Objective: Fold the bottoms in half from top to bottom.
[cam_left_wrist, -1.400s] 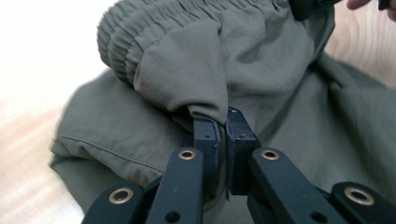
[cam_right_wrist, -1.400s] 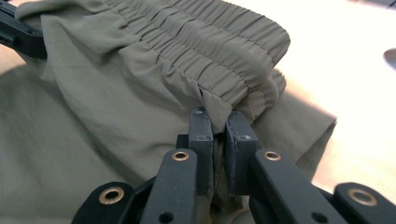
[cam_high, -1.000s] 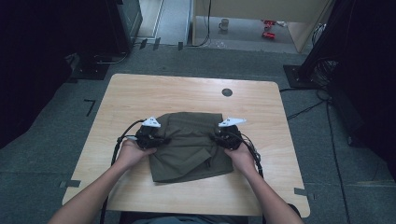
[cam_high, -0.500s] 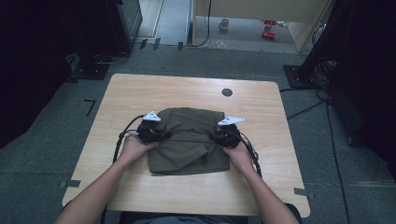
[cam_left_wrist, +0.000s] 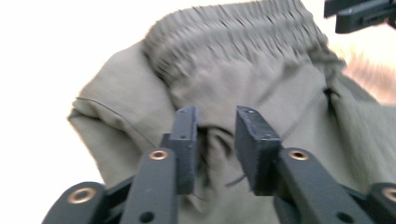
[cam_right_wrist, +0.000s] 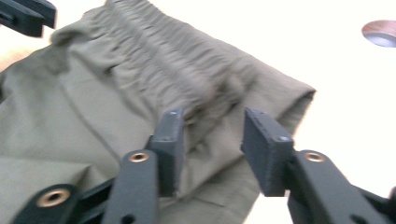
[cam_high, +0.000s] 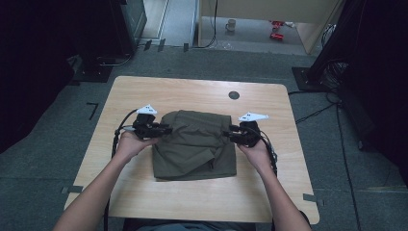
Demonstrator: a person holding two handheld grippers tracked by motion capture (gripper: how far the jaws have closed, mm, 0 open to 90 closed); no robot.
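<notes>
A folded olive-green garment with a gathered elastic waistband lies in the middle of the wooden table. My left gripper hovers at its left edge. Its jaws have just been opening, and they stand apart over a crease of the cloth without pressing it. My right gripper hovers at the right edge, its jaws also just opened. The waistband fabric lies below the gap, untouched by the pads. Each gripper view catches the other gripper's black tip in a top corner.
A round dark grommet sits in the tabletop beyond the garment, also seen as the grommet. Dark cabinets and stands flank the table. Cables run over the floor at the right. A mug stands on the floor far behind.
Both grippers have let go of the cloth, opened, and lifted slightly outward and away from me. The garment's top fold now lies squarer on the table.
</notes>
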